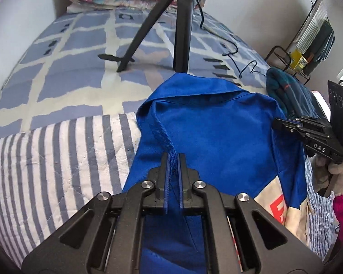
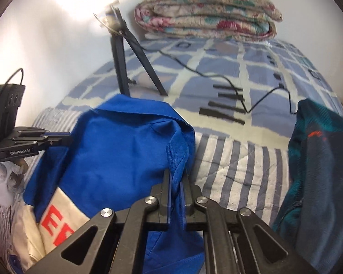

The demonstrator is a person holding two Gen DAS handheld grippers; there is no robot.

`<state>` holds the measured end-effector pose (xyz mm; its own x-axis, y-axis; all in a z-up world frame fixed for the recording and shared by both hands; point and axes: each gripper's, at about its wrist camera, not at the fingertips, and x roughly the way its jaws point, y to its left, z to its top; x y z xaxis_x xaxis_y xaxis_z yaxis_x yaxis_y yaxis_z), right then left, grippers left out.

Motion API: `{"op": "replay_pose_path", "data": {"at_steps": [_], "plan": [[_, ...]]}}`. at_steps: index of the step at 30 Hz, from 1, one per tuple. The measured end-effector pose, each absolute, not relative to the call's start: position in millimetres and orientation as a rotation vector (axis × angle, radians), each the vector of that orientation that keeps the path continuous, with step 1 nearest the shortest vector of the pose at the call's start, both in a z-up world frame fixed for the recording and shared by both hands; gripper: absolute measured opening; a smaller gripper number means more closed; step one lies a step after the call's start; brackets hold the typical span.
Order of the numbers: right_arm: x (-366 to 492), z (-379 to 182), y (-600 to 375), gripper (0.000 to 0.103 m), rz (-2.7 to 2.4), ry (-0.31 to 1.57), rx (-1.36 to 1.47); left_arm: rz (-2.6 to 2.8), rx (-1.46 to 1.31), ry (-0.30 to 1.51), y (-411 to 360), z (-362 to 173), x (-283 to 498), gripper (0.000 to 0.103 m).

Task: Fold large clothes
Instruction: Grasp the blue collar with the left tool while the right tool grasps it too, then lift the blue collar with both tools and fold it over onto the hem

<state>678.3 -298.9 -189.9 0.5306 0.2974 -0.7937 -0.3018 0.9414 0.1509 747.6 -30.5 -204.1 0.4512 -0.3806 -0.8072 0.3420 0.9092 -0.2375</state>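
A blue garment [image 1: 217, 132] with a cream panel and red letters [image 1: 277, 210] hangs between both grippers over the near edge of the bed. My left gripper [image 1: 173, 157] is shut on its blue hem. My right gripper [image 2: 176, 173] is shut on the opposite blue edge [image 2: 125, 150]. Each gripper shows in the other's view: the right one [image 1: 283, 124] at the garment's right side, the left one [image 2: 61, 137] at its left side. The garment's lower part is hidden below the grippers.
A black tripod [image 1: 180, 27] stands on the blue checked bedspread [image 1: 68, 45], with a black cable [image 2: 228, 82] beside it. A striped quilt [image 1: 57, 159] covers the near edge. A dark teal garment [image 2: 320, 159] lies to the right. A folded floral quilt [image 2: 208, 11] sits at the head.
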Motion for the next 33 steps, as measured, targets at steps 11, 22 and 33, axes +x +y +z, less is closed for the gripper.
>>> {"op": "replay_pose_path", "data": {"at_steps": [11,22,33], "plan": [[678,-184,-302,0.003,0.341,0.979,0.006,-0.432,-0.046,1.111,-3,-214,758,0.036],[697,-219,-322,0.038,0.368,1.044,0.18,-0.454,-0.076,1.112,11,-231,767,0.014],[701,-234,-334,0.038,0.399,1.051,0.263,-0.497,-0.209,1.123,30,-239,769,0.038]]}}
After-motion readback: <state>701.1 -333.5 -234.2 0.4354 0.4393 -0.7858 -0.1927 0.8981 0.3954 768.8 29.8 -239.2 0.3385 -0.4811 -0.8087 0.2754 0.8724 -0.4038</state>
